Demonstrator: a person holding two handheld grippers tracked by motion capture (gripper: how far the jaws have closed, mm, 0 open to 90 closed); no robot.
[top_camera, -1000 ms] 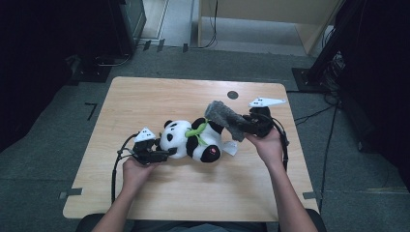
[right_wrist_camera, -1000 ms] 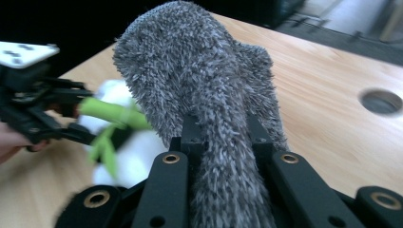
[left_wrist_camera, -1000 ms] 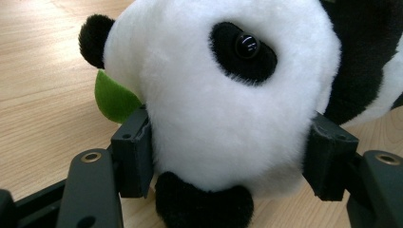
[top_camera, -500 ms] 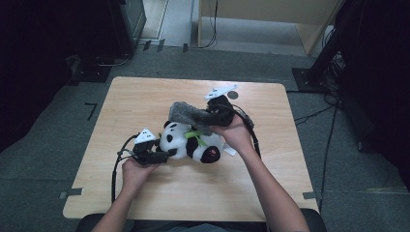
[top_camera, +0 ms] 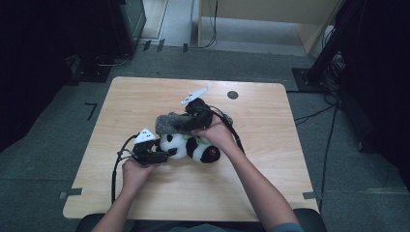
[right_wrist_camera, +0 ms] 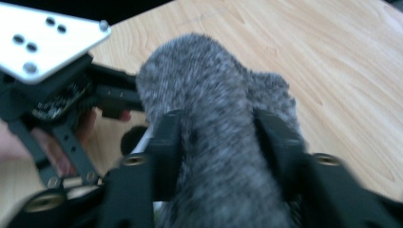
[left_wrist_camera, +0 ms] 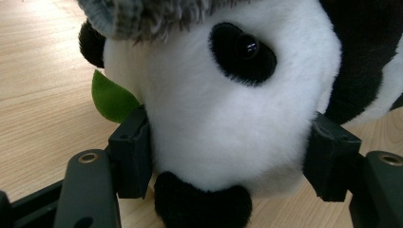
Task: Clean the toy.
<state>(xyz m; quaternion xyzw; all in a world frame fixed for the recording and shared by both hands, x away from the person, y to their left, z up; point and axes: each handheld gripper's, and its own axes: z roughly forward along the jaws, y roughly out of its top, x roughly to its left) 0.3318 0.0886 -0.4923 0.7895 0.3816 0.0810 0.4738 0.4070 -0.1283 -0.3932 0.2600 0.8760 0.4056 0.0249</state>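
Observation:
A black-and-white panda plush (top_camera: 193,149) lies on its side at the middle of the wooden table (top_camera: 145,96). My left gripper (top_camera: 164,154) is shut on the panda's head (left_wrist_camera: 223,118), one pad on each cheek. A green leaf (left_wrist_camera: 111,99) sticks out beside the left pad. My right gripper (top_camera: 187,122) is shut on a grey furry piece (top_camera: 169,123), held just above the panda's head. In the right gripper view the grey fur (right_wrist_camera: 214,90) bulges between the jaws, and my left gripper (right_wrist_camera: 62,90) is close behind it. The fur's edge (left_wrist_camera: 152,14) hangs over the panda's forehead.
A small dark round mark (top_camera: 232,94) sits on the table near its far edge. Cables trail from both grippers across the wood. Dark equipment and stands surround the table on the grey floor.
My right gripper has carried the grey furry piece leftward, from the panda's right side to over its head. The left gripper keeps its hold on the panda's head.

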